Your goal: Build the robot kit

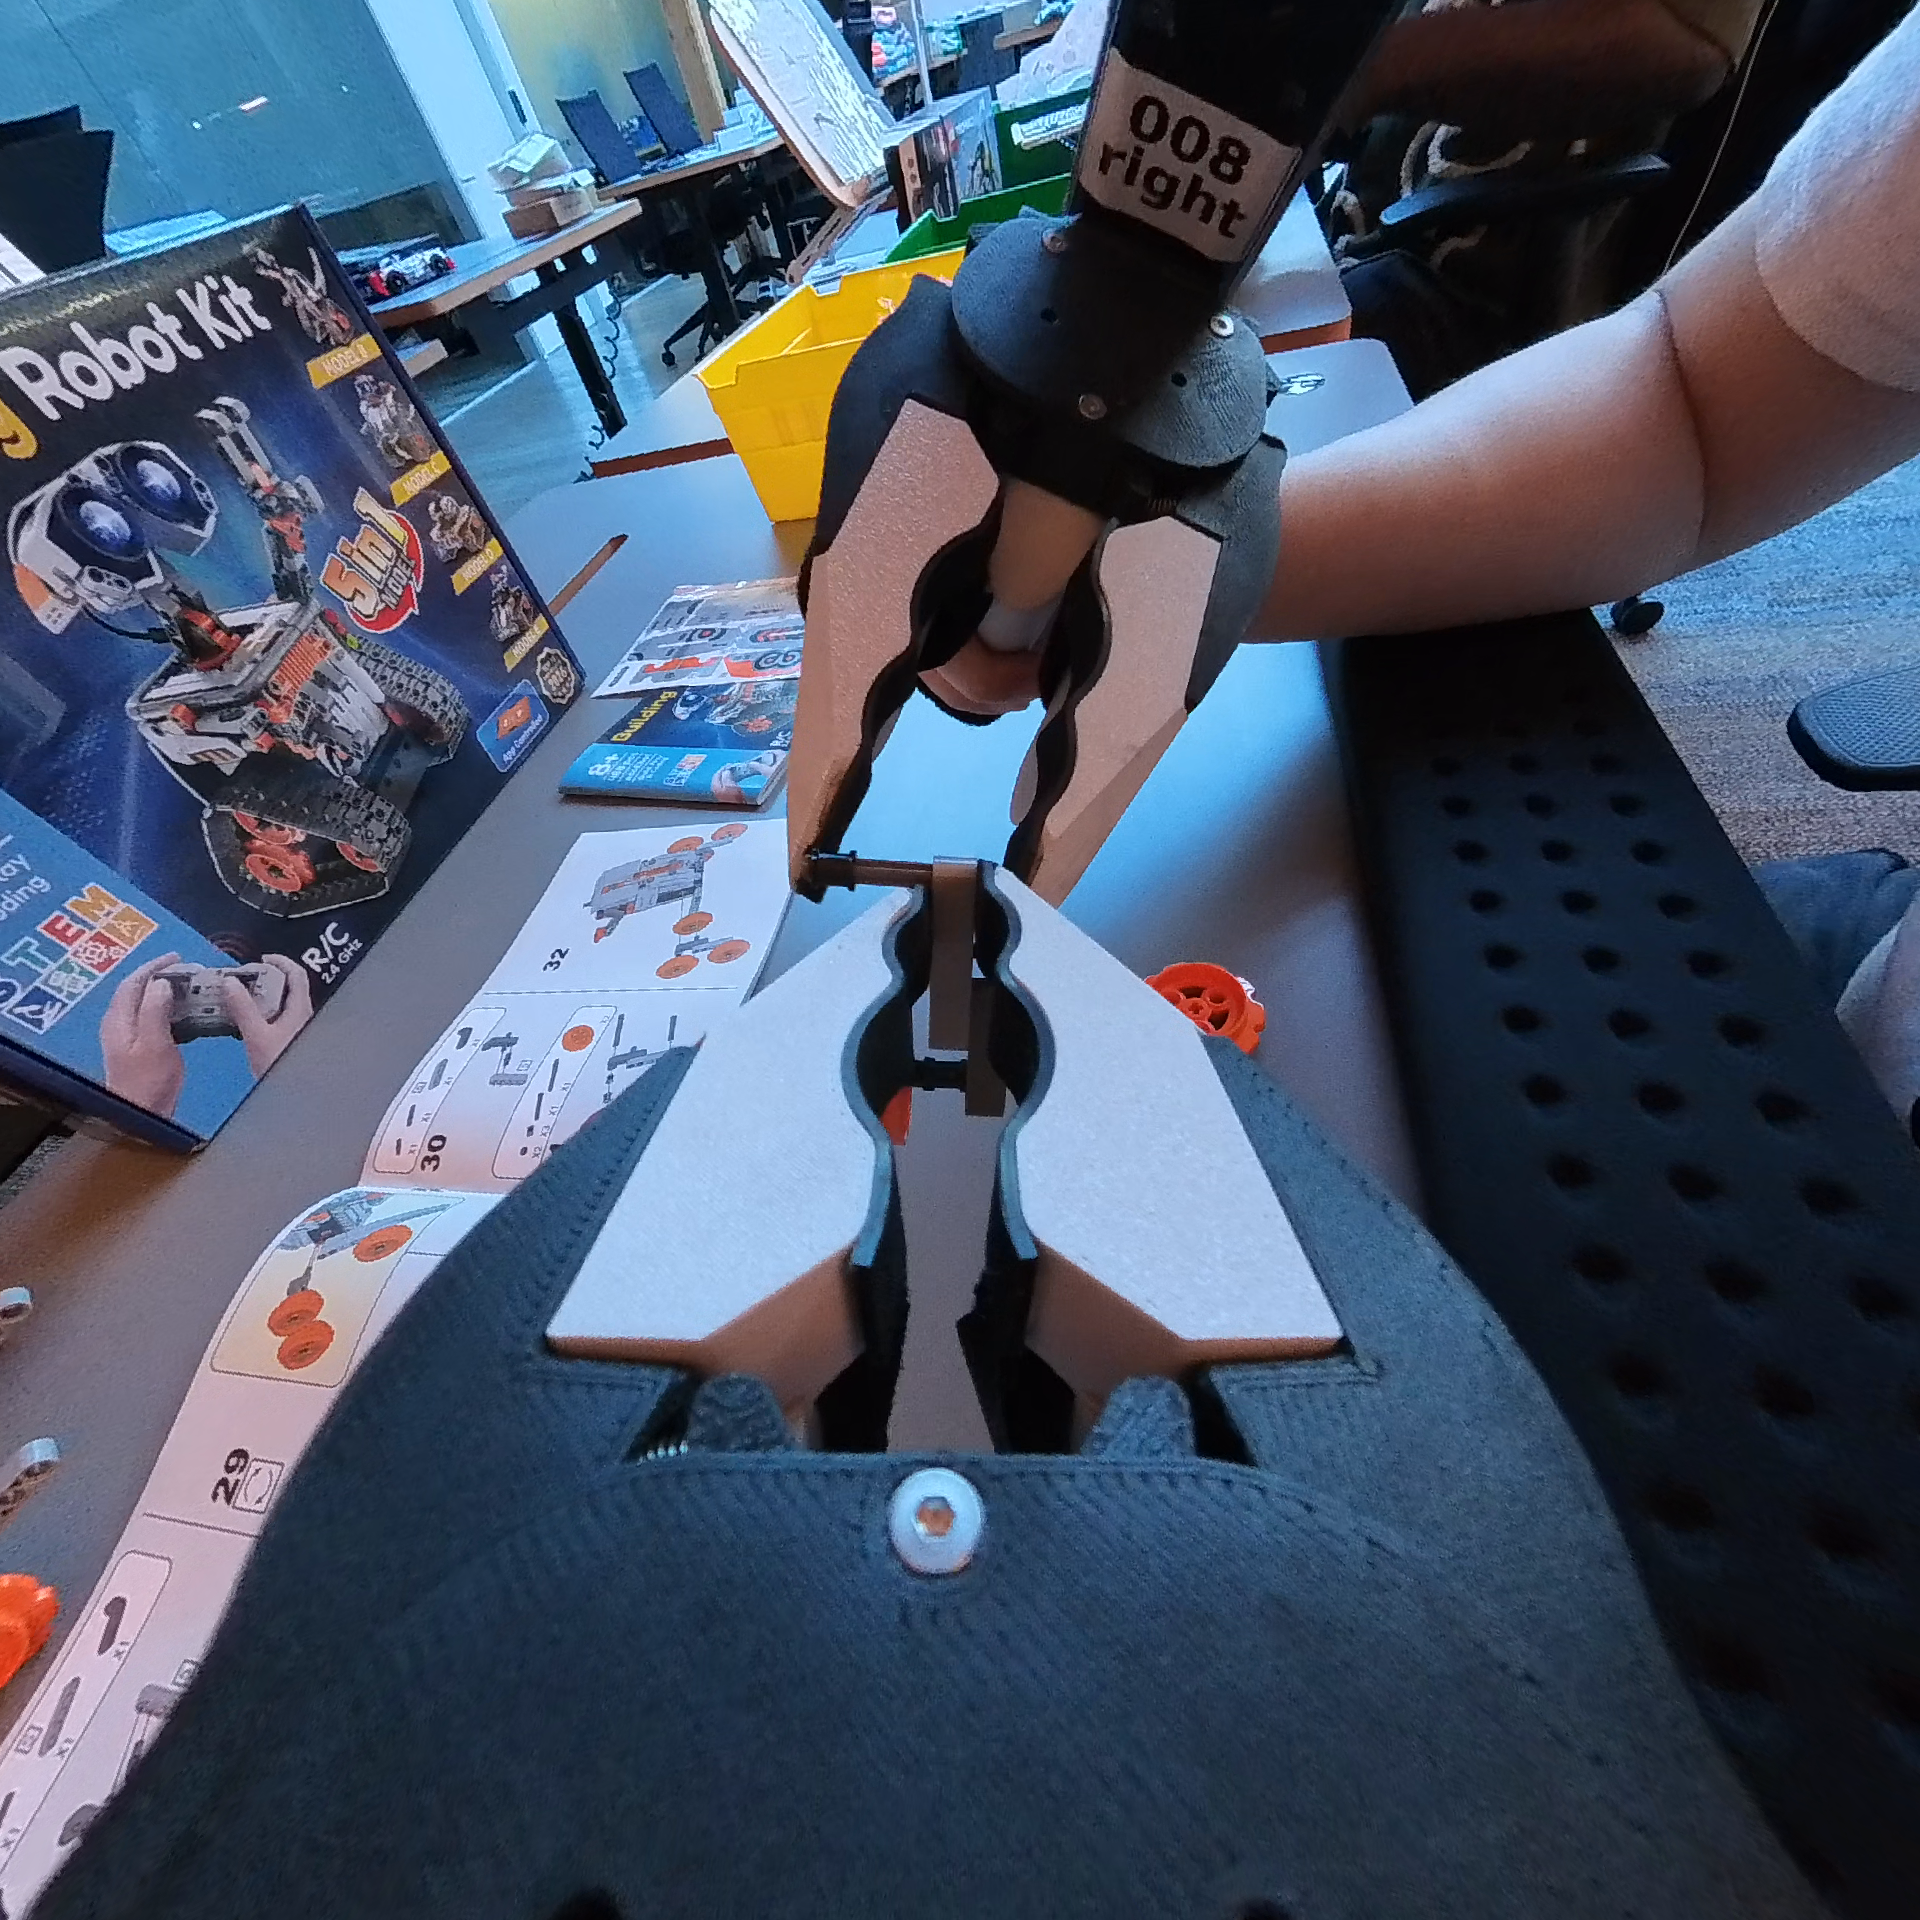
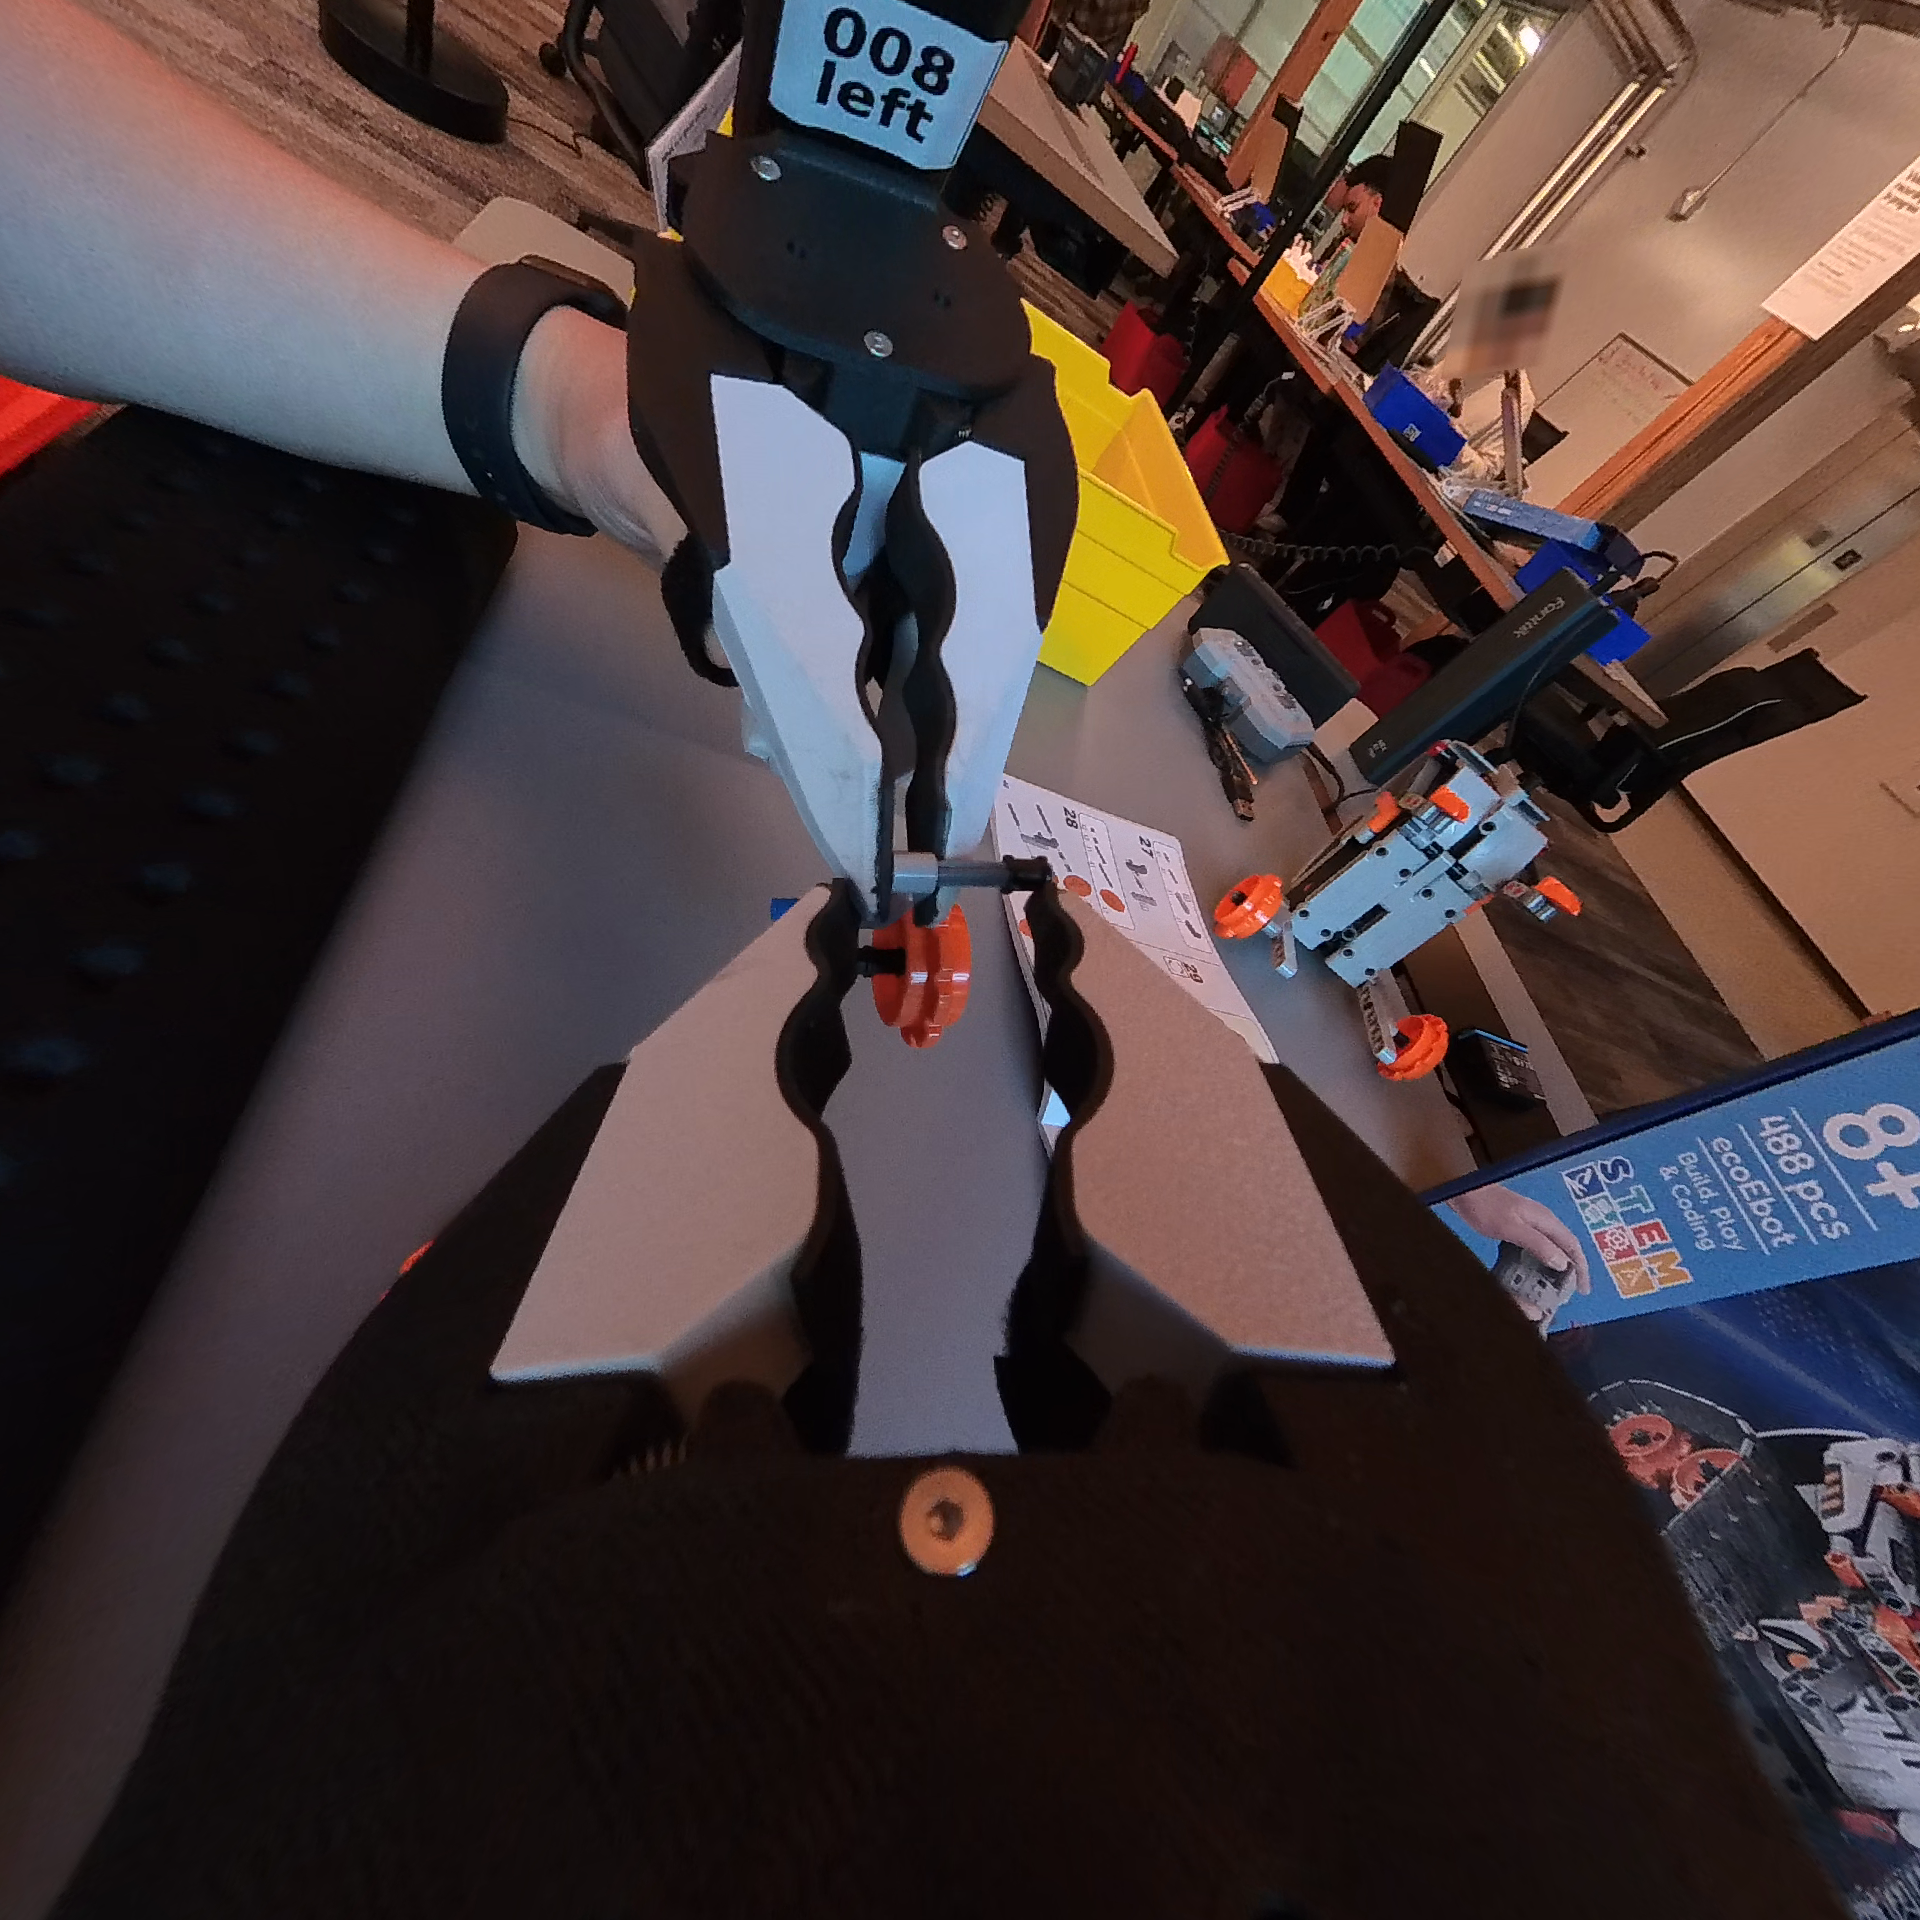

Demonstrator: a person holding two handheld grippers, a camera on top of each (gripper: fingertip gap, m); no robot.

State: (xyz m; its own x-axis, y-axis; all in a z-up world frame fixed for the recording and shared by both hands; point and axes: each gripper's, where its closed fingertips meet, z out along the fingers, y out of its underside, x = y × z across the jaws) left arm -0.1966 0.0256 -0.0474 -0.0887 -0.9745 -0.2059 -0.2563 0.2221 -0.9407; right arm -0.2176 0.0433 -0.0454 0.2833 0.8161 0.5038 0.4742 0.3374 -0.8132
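My left gripper (image 1: 951, 894) is shut on a small grey beam (image 1: 954, 966) and holds it above the grey table. An orange wheel (image 2: 920, 977) hangs on a pin at the beam's lower end. A black axle (image 1: 873, 871) sticks out sideways from the beam's top. My right gripper (image 2: 935, 894) faces the left one tip to tip with its jaws apart. Its tips bracket the axle (image 2: 987, 875) and the beam (image 2: 916, 871). One right fingertip (image 1: 810, 873) touches the axle's free end, and the other lies beside the left gripper's (image 2: 904, 883) tip.
A robot kit box (image 1: 239, 644) stands at the left, with an unfolded instruction sheet (image 1: 582, 1039) and booklets (image 1: 696, 743) beside it. A yellow bin (image 1: 800, 384) sits behind. A loose orange wheel (image 1: 1210, 1003), a partly built robot (image 2: 1423, 883) and a black perforated mat (image 1: 1642, 1039) lie nearby. The tips of both grippers are at nearly the same place. The partly built robot (image 2: 1423, 883) is about 30 cm from my right fingertips.
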